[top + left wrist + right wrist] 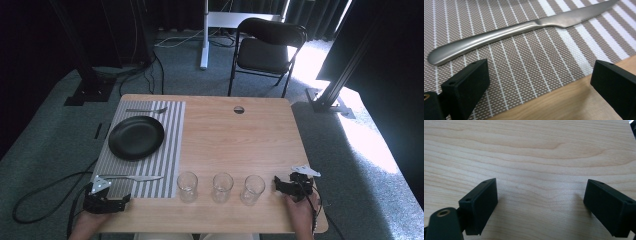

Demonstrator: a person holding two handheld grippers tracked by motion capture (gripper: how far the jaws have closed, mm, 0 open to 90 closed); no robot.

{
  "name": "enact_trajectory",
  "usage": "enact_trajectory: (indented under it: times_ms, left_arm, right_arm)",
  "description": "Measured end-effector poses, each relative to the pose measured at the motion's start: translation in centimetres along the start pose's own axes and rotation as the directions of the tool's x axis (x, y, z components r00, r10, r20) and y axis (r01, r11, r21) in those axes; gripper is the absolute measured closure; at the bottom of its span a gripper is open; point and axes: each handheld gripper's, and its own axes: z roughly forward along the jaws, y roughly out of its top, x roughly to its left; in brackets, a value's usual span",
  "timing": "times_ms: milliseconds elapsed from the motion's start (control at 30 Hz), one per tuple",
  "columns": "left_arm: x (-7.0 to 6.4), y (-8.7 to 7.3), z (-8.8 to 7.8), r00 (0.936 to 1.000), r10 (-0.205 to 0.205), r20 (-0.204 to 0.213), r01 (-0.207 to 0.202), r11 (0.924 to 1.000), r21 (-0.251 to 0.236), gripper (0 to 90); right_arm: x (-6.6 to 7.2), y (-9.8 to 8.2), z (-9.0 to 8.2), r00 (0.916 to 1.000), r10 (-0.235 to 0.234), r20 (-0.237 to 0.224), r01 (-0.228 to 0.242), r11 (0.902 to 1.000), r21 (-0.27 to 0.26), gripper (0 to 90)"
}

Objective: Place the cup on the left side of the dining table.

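A striped placemat (165, 150) lies on the left of the wooden table (240, 135). On it sit a black plate (136, 137), a fork (146, 110) at its far edge and a steel knife (131, 177) (506, 32) at its near edge. Three clear glasses (187, 186) (222, 187) (252, 189) stand in a row near the front. My left gripper (122, 201) (539, 82) is open at the mat's near left corner, its jaws just short of the knife handle. My right gripper (280, 185) (541, 202) is open over bare wood, right of the glasses.
A cable hole (238, 109) sits near the table's far edge. A black folding chair (265, 50) stands beyond the table. Dark frame posts (345, 65) and cables (45, 192) flank the table on the carpet.
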Motion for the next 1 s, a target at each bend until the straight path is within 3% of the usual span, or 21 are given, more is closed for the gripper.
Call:
enact_trajectory:
  times_ms: [133, 533, 867, 1000]
  left_arm:
    - [-0.3, -0.1, -0.3, 0.9998, -0.011, 0.018, 0.011, 0.9999, -0.009, 2.7]
    - [-1.7, 0.8, -0.8, 0.9969, 0.037, 0.070, -0.035, 0.9988, -0.034, 2.7]
    - [-3.1, 2.2, -1.5, 0.9901, 0.079, 0.116, -0.071, 0.9949, -0.072, 2.8]
    - [-3.8, 2.8, -1.8, 0.9842, 0.111, 0.138, -0.100, 0.9915, -0.083, 2.7]
  right_arm:
    - [0.0, 0.0, 0.0, 1.0000, -0.001, -0.001, 0.001, 1.0000, 0.000, 11.5]
    - [-0.1, 0.0, 0.0, 1.0000, -0.002, -0.004, 0.002, 1.0000, -0.001, 11.6]
    - [-0.1, 0.0, 0.0, 1.0000, -0.002, -0.004, 0.002, 1.0000, -0.001, 11.6]
    - [-0.1, 0.0, 0.0, 1.0000, -0.002, -0.004, 0.002, 1.0000, -0.001, 11.6]
